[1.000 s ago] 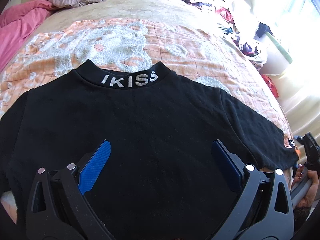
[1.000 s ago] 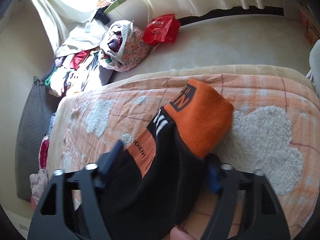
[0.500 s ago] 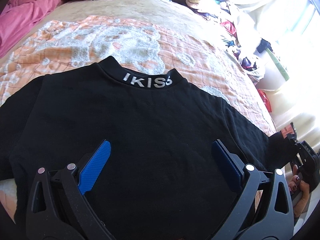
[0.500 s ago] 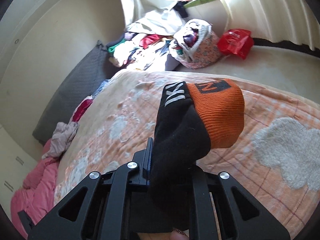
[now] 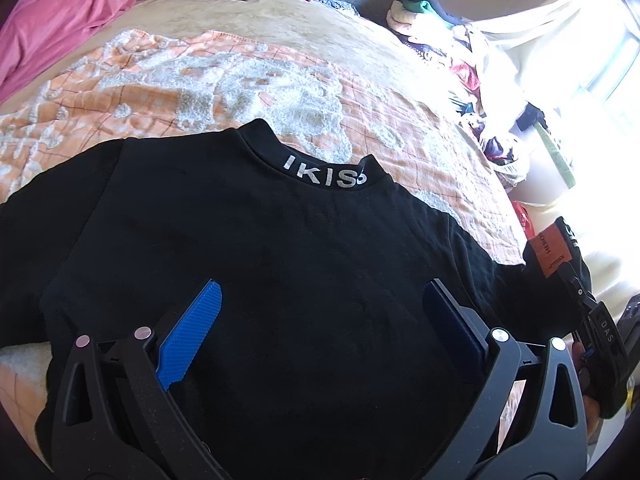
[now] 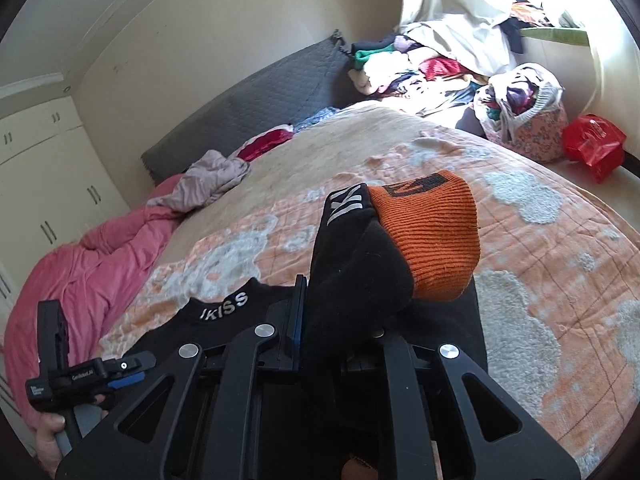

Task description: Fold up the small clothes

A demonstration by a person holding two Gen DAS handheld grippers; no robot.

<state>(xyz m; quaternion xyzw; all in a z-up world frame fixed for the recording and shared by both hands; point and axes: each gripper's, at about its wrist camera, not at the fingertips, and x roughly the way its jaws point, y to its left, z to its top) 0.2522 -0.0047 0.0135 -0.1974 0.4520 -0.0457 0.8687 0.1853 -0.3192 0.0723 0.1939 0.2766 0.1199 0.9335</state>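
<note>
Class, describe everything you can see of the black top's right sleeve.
The sleeve is black, soft knit-looking fabric ending in a ribbed orange cuff with a dark printed patch and white stripes beside it. It is lifted off the orange quilt, bent over and pinched in the shut right gripper. The rest of the black top lies flat under the open left gripper.

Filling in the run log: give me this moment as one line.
left gripper: open, over black IKISS sweater | right gripper: shut on orange-cuffed sleeve, lifted | orange blanket underneath
</note>
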